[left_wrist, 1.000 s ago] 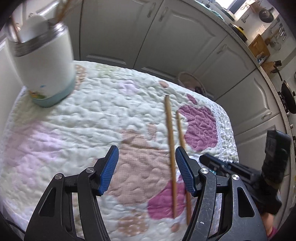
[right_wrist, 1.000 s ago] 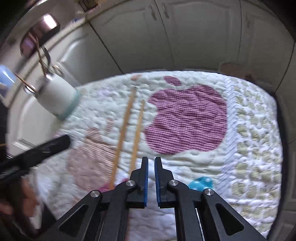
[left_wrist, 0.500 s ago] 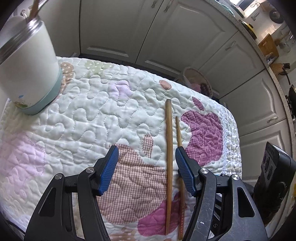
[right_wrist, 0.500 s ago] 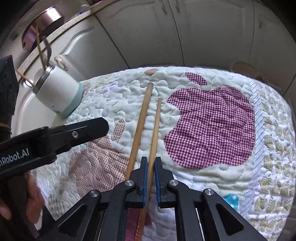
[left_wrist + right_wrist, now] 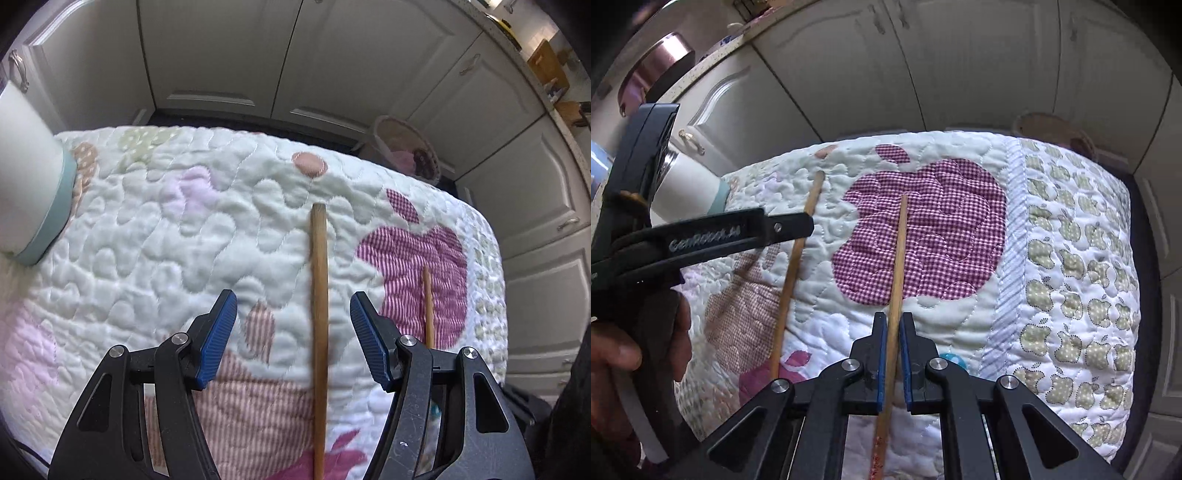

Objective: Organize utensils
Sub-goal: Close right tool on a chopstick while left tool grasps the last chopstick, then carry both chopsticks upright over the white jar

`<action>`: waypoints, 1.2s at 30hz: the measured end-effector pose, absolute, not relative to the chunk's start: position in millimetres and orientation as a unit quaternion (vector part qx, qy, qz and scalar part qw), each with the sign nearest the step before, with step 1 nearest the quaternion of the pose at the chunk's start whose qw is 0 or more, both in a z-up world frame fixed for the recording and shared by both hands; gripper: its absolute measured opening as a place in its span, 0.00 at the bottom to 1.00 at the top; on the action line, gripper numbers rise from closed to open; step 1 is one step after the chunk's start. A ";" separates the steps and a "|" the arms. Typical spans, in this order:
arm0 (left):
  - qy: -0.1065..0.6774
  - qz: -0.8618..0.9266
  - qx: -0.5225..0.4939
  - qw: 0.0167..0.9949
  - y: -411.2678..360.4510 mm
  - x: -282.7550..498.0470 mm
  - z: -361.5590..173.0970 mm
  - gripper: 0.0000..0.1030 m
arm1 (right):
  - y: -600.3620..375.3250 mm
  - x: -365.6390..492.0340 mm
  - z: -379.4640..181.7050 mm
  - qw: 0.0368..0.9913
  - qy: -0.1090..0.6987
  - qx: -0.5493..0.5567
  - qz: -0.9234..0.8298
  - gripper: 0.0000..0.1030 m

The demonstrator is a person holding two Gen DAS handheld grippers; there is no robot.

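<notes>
Chopsticks mid-collection: one gripped, one still on the quilt.
We see the right gripper [image 5: 891, 332] pinched tight on the thin chopstick [image 5: 898, 258], which points out over the purple apple patch. The left gripper [image 5: 293, 325] is spread wide, empty, straddling the thick chopstick [image 5: 319, 295] lying flat on the quilt [image 5: 166, 240]. The white holder cup [image 5: 26, 184] stands far left; we judge both sticks remain to be dropped in.

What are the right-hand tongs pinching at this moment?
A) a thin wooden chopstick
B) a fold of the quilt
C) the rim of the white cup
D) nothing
A: in the right wrist view, the right gripper is closed on the thin chopstick, while the thicker chopstick lies loose on the quilt.
</notes>
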State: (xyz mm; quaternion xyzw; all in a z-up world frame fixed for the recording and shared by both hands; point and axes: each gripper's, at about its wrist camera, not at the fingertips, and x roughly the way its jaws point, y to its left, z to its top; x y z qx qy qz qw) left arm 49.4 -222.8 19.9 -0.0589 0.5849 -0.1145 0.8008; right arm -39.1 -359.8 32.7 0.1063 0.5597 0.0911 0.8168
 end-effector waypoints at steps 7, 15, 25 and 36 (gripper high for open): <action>0.574 -0.115 -0.010 0.811 -244.6 55.8 17.5 0.53 | -360.9 -19.4 29.5 0.816 0.558 0.115 0.095 0.15; 0.573 -0.155 -0.075 0.801 -222.1 51.0 21.2 0.07 | -370.7 -19.0 45.1 0.827 0.534 0.140 0.104 0.06; 0.503 -0.217 -0.087 0.832 -184.4 -1.3 94.2 0.07 | -358.4 -60.2 113.8 0.854 0.473 0.137 0.165 0.06; 0.447 -0.221 -0.075 0.864 -137.8 -52.8 151.0 0.07 | -309.6 -83.9 164.0 0.873 0.433 0.085 0.207 0.06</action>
